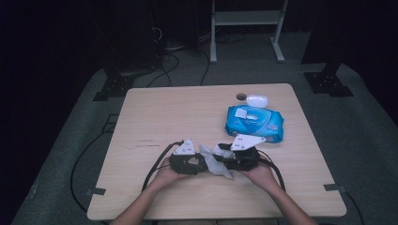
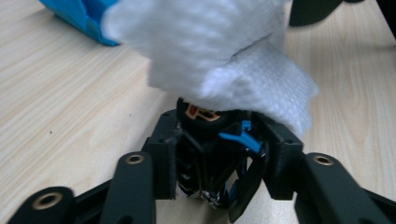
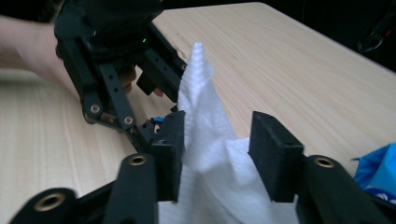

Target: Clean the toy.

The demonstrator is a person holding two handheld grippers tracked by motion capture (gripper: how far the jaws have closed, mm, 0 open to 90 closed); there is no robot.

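Your forearms enter from the near edge of the wooden table (image 1: 155, 112), each hand carrying a gripper, the two tools meeting nose to nose over a crumpled white wipe (image 1: 213, 161) at the near middle of the tabletop; your left gripper (image 1: 202, 164) comes in from the left, and in the left gripper view its black jaws stand close together with the wipe (image 2: 210, 51) draped over their tips and a small dark part with orange and blue details between them, so whether the pads actually press on the cloth cannot be told from here; your right gripper (image 3: 217, 149) stands partly open, its jaws apart on either side of the wipe (image 3: 201, 140), which rises between them to a peak, the left pad seemingly brushing the cloth while the right pad stands clear of it; in that same view your left gripper (image 3: 159, 88) sits just beyond the wipe, a hand behind it; farther back on the right half of the table lies a blue pack of wipes (image 1: 254, 123) with its white flap lifted, and just beyond it a small white oval object (image 1: 256, 100) beside a dark round hole (image 1: 241, 96) in the tabletop.
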